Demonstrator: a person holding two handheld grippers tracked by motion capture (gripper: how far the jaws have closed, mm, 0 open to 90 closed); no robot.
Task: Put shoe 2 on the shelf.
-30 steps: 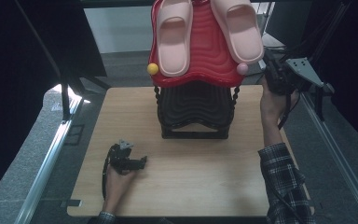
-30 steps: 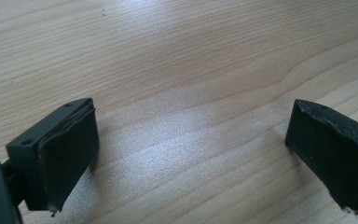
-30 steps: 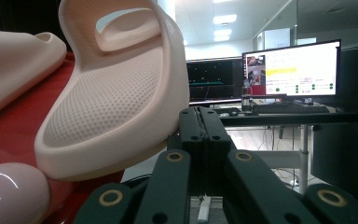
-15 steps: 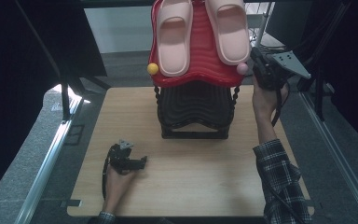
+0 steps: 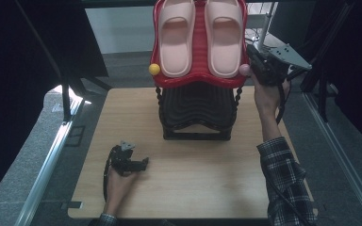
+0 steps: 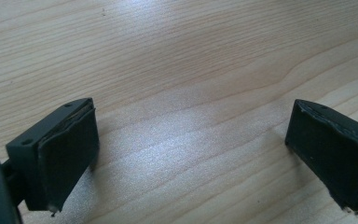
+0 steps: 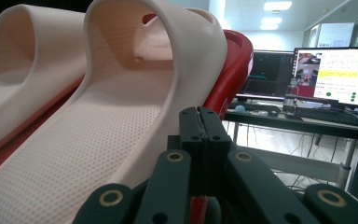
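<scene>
left gripper (image 5: 131, 162): low on the wooden worktop (image 5: 207, 188), fingers (image 6: 70, 154) spread wide, nothing between | right gripper (image 5: 259, 69): fingers (image 7: 205, 140) pressed together, empty, beside the right pink slipper (image 5: 224, 37) | left pink slipper (image 5: 176, 40): on the red rack tier (image 5: 199, 47) with its pair | writing: monitor (image 7: 345, 74) text unreadable

Two pale pink rubber slide sandals (image 5: 201, 35) lie side by side, soles down, on the sloped red ribbed plastic rack shelf (image 5: 199, 80).
</scene>
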